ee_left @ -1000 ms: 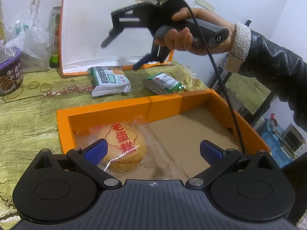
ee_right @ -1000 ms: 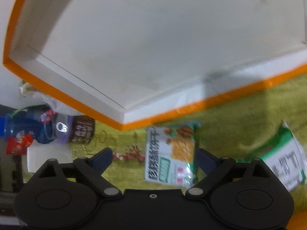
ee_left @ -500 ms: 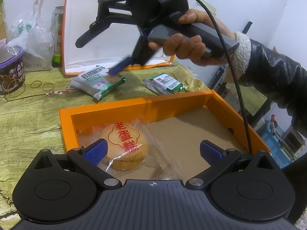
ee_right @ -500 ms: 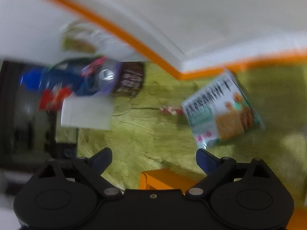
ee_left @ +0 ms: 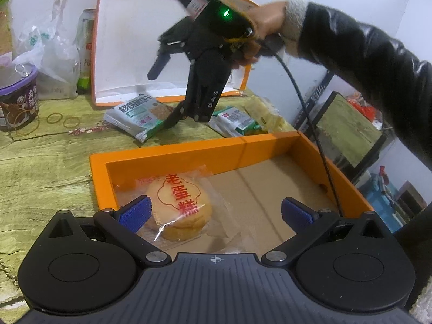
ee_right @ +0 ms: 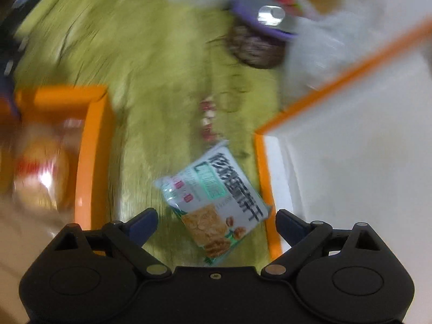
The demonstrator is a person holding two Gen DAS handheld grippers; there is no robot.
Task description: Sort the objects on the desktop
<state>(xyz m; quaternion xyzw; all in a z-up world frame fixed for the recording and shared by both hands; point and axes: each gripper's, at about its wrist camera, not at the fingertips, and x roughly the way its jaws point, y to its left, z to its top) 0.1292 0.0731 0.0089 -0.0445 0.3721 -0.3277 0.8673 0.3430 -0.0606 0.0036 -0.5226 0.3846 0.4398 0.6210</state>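
Far-left edge of desk [ee_left: 40, 156]: purple-lidded tub [ee_left: 16, 100], upright; clear plastic bags [ee_left: 51, 54] behind it; rubber bands [ee_left: 63, 120] loose on the desk just beside the tub.
Back edge, ctr: orange-trimmed white lid [ee_left: 140, 40] standing upright vs. the wall.
Cracker pkt [ee_left: 136, 116]: flat on desk just in front of the lid, between the lid and the orange box [ee_left: 172, 152]; right wrist view shows it lying askew [ee_right: 216, 202], label up, outside the box.
Right gripper [ee_left: 162, 97]: held by a hand [ee_left: 259, 32] in a dark sleeve w/ fleece cuff, pointing steeply down over the cracker pkt; jaws spread wide, nothing betw. them, lower finger tip right at the pkt – contact unclear. Right wrist view heavily blurred.
Green-white pkt [ee_left: 235, 120]: on desk behind the box's far wall, right of the cracker pkt.
Orange box: open, near edge of desk; wrapped cake [ee_left: 178, 208] lies in its left near corner.
Left gripper [ee_left: 216, 212]: over the box, jaws released and wide; left pad is in front of the cake wrapper, no grasp.
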